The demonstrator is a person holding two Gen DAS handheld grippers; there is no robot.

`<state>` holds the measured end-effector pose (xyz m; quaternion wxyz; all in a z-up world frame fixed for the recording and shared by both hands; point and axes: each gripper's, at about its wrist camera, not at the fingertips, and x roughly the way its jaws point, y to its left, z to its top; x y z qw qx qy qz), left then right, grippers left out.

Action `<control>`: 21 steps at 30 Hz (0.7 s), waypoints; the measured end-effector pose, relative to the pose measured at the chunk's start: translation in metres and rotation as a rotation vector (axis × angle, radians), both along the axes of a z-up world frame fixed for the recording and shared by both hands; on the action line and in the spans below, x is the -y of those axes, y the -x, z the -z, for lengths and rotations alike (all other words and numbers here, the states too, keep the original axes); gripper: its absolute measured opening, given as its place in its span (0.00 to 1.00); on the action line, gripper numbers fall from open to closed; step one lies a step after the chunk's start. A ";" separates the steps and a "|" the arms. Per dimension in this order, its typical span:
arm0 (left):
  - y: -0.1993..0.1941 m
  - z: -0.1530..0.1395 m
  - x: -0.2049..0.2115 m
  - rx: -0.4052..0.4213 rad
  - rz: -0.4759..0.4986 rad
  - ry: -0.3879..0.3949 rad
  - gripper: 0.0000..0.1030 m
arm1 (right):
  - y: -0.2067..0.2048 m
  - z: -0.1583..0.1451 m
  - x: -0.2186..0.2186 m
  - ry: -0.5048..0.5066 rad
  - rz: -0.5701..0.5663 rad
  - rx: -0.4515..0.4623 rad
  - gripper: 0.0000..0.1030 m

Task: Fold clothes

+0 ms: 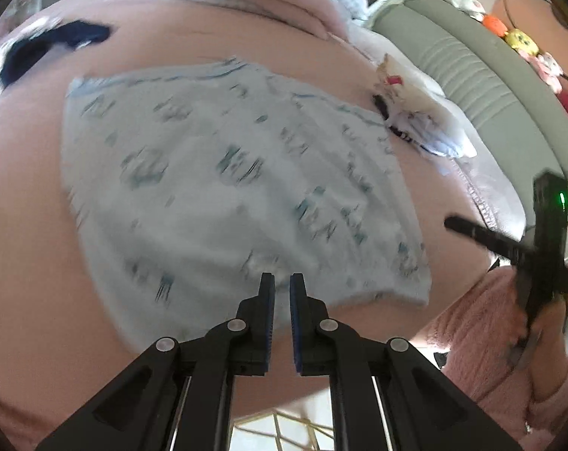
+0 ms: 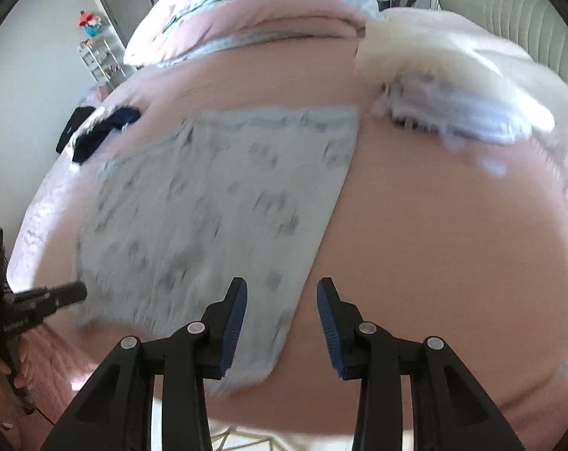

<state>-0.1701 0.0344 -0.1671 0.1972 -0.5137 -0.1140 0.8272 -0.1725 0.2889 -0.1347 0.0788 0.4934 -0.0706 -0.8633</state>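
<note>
The left gripper is clenched with nothing between its pads; the right gripper stands released and empty. One pale patterned garment lies flat on the pink bed cover, its long axis running from the near edge away toward the pillows. Beyond it lie one dark blue garment and one striped folded garment.

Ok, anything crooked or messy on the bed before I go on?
Nothing damaged or spilled. The light blue printed garment lies flat on the pink bed, but its near edge runs slanted rather than square. A dark garment and a white pile lie crumpled, unfolded, further back.
</note>
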 end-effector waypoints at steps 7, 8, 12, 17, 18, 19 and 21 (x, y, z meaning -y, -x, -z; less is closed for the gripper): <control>0.105 -0.010 -0.036 -0.105 0.026 0.074 0.07 | 0.110 0.005 -0.032 -0.033 0.029 0.028 0.38; 0.121 -0.009 -0.040 -0.113 0.023 0.085 0.07 | 0.122 0.010 -0.033 -0.038 0.033 0.035 0.38; 0.188 0.004 -0.052 -0.118 0.020 0.112 0.07 | 0.167 0.030 -0.036 -0.058 0.050 0.060 0.38; 0.248 0.030 -0.068 -0.091 0.047 0.185 0.07 | 0.185 0.043 -0.034 -0.017 0.004 0.004 0.37; 0.256 0.037 -0.071 -0.077 0.052 0.190 0.07 | 0.187 0.046 -0.032 -0.012 -0.017 0.005 0.37; 0.260 0.042 -0.073 -0.069 0.054 0.204 0.07 | 0.189 0.050 -0.029 -0.021 -0.030 0.017 0.37; 0.265 0.048 -0.077 -0.067 0.051 0.236 0.07 | 0.192 0.059 -0.024 -0.038 -0.050 0.029 0.38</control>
